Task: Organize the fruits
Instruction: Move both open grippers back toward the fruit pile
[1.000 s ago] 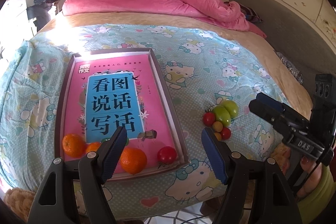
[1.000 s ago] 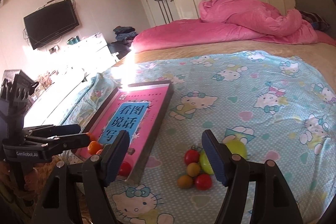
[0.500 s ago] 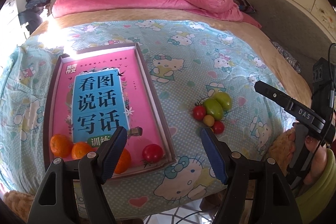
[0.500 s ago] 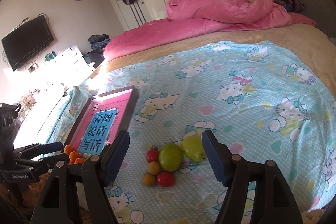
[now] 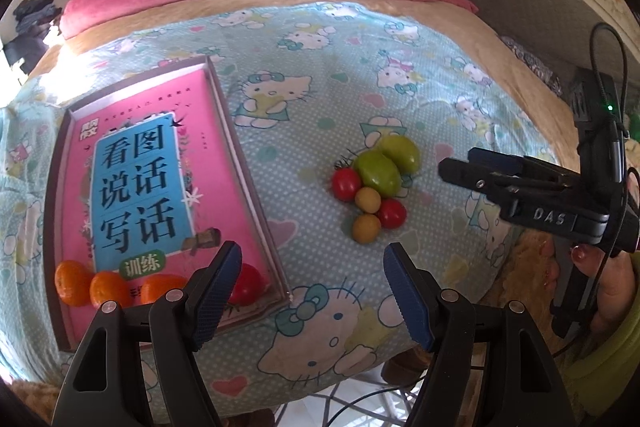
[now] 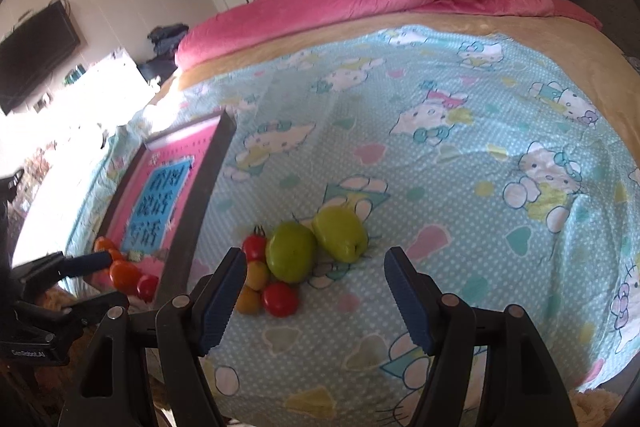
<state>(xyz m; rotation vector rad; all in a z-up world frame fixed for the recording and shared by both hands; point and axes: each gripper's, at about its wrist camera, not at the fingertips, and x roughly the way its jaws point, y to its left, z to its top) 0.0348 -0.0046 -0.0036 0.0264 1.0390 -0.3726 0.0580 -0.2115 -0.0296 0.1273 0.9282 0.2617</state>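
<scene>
Both of my grippers have swung toward the loose fruit: the cluster sits larger and nearer the lower middle of each view than a second ago. My left gripper [image 5: 312,291] and right gripper [image 6: 316,295] both stand apart with nothing between the pads. Two green fruits [image 6: 291,255], small red tomatoes [image 6: 280,299] and yellow ones [image 5: 366,227] lie touching one another on the cartoon-print sheet [image 6: 440,147]. At left, the tray [image 5: 256,187] already holds oranges [image 5: 106,289] and one red tomato [image 5: 248,283] along its near edge. I judge the tomatoes light, smooth and easily bruised, apt to roll on soft bedding; best taken across the widest part, gently. My left finger covers part of the tray's tomato, and the right view blurs the tray.
</scene>
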